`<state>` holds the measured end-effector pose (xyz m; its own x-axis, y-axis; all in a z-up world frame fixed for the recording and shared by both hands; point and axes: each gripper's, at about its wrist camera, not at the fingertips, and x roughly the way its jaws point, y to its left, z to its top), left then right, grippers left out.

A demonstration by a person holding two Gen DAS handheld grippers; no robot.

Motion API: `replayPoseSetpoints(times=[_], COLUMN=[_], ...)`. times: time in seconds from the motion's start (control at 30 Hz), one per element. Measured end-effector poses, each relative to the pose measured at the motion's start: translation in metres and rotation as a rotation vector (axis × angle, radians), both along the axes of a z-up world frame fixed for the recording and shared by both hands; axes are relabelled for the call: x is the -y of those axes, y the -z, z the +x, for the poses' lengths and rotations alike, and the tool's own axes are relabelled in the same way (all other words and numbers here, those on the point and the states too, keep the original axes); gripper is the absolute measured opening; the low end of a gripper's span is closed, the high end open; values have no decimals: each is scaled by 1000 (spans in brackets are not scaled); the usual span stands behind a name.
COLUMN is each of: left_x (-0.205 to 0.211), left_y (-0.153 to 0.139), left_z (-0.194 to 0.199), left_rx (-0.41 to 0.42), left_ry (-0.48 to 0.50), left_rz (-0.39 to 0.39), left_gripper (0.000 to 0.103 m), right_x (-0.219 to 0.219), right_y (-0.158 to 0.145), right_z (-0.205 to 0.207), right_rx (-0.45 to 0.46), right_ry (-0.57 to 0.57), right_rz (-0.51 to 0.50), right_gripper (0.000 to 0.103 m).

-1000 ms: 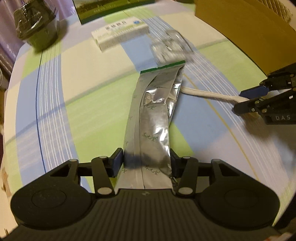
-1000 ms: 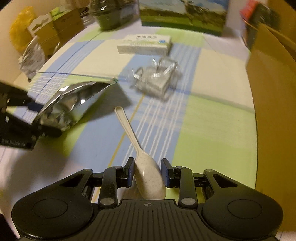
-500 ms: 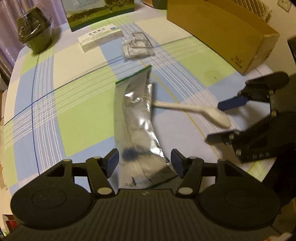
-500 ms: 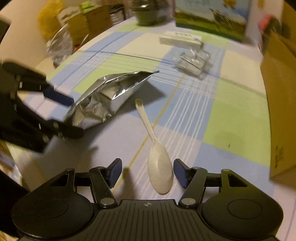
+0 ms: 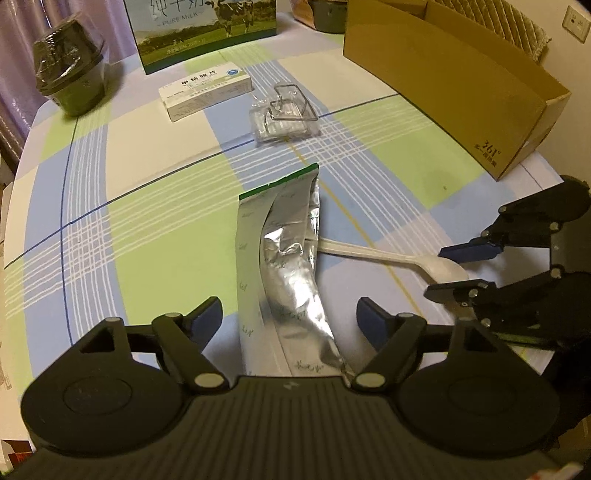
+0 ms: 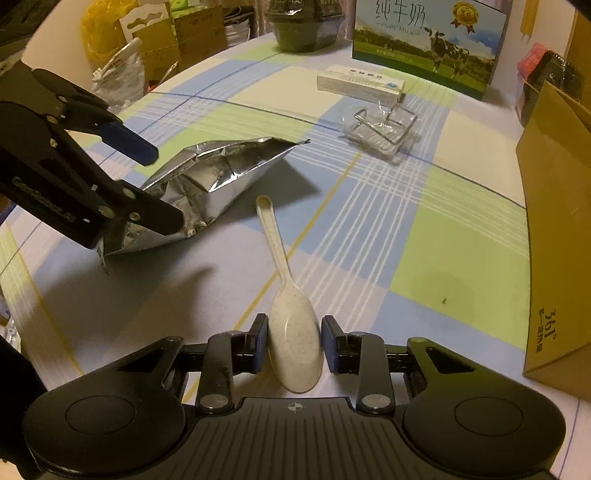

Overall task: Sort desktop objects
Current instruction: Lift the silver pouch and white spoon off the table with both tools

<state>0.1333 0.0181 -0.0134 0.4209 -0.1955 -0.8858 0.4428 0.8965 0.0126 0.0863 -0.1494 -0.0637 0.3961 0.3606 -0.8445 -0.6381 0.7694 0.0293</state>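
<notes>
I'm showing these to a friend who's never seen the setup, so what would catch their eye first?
Probably the crumpled foil pouch lying mid-table on the plaid cloth, with the open left gripper straddling its near end. Next, the speckled white spoon just right of it, its bowl between the right gripper pads, which sit close on both sides. The cardboard box along the right edge also stands out.

We are seeing a milk carton [image 5: 207, 33] standing far on the checked worktop [image 5: 155, 229], beside a dark wrapped bowl [image 5: 70, 83].
</notes>
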Motion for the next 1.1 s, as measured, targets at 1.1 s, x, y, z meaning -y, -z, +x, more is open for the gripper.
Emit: replayPoseSetpoints(times=[1.1], left_x=[15], left_y=[33], left_z=[47], left_rx=[-116], left_ry=[-22], left_rz=[63], left_gripper=[43], right_x=[33], right_y=[-5], right_z=[27], right_rx=[-33], right_ry=[238], right_rz=[81], right_gripper=[46])
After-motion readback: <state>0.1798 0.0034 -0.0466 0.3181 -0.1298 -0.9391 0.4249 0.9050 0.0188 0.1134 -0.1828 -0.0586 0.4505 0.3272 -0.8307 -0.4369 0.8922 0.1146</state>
